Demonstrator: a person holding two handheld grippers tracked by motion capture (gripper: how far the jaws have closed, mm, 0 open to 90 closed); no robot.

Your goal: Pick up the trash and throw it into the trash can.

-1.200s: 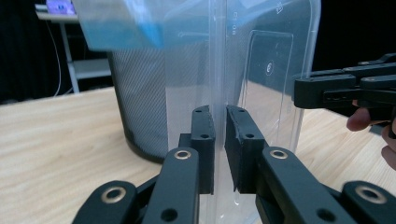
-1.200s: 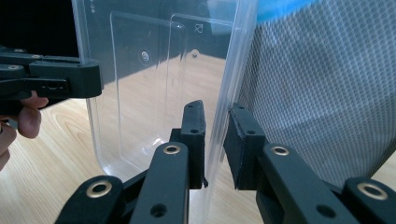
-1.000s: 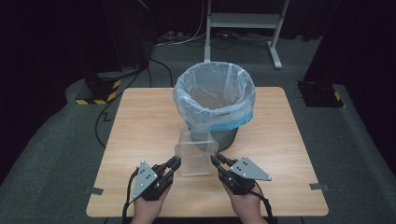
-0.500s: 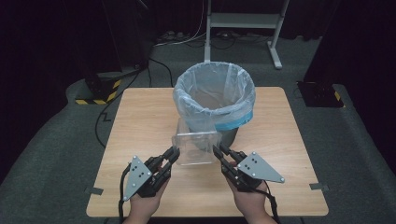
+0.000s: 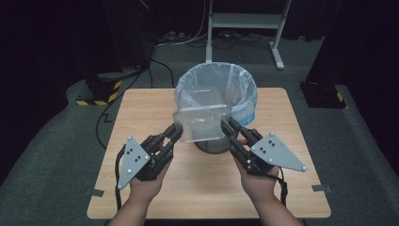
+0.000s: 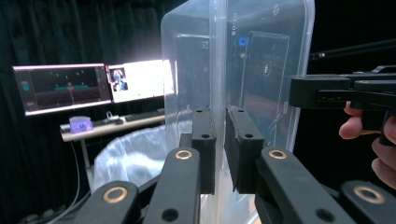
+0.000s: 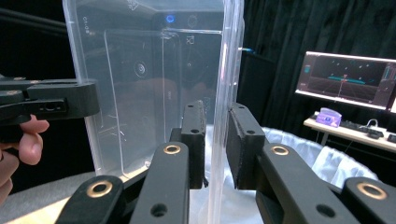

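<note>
A clear plastic container (image 5: 203,123) hangs in the air, tipped on its side, just in front of a bin lined with a white bag (image 5: 216,89). My left gripper (image 5: 175,133) is shut on the container's left rim, and my right gripper (image 5: 227,127) is shut on its right rim. In the left gripper view the rim (image 6: 219,70) runs up between the two black jaws, and the other gripper (image 6: 345,91) holds the far side. In the right gripper view the rim (image 7: 229,70) is pinched the same way, with the bag (image 7: 299,154) below.
The bin stands at the back middle of a wooden table (image 5: 141,113). Cables (image 5: 141,80) and a white stand (image 5: 244,23) lie on the floor beyond it. Monitors (image 6: 88,86) glow on a desk in the gripper views.
Both grippers have lifted the clear container off the table and carried it up and forward, toward the bin's near rim.
</note>
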